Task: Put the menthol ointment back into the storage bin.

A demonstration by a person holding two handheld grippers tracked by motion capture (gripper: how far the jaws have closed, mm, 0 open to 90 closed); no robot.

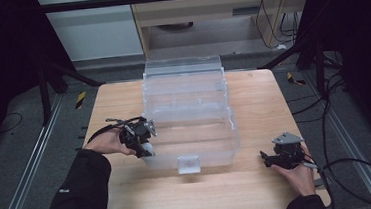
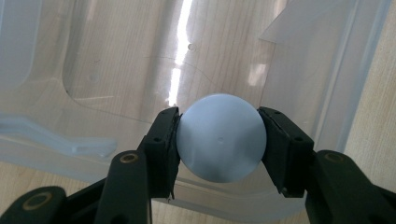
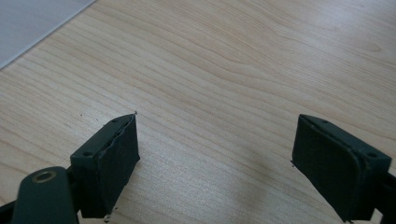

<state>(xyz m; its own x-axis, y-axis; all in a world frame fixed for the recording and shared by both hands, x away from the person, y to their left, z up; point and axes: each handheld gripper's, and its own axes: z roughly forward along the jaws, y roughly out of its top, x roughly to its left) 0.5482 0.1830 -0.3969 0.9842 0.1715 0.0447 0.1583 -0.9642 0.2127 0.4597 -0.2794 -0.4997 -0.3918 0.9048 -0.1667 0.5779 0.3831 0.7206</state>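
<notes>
Pale wood tabletop (image 1: 146,200) is closest to where I'm standing, with both of the person's forearms coming in over its near edge. On the right side, the right gripper (image 1: 267,159) sits low by the table's front corner, jaws spread wide with nothing between them; the right gripper view has just bare wood grain under them, so that hand looks parked.

Bit further in, the left gripper (image 1: 146,148) is the busy one. Its jaws are clamped on a light blue ball (image 2: 221,137), one pad on each side, a clean grip across the middle. The ball hangs right at the near left corner of the clear plastic bin (image 1: 190,69), and from the left gripper view you're looking past it down through the see-through plastic to the wood underneath. Looks like it's above the bin's rim area, though I can't tell if it's fully past the wall or just over the edge.

My read: this is the carry step, ball picked up and being brought to the bin. Next move probably needs the left hand to get clearly inside the walls, then spread the jaws so the ball drops in rather than bouncing off the rim and rolling away. Beyond the bin there's grey floor and some cables.
</notes>
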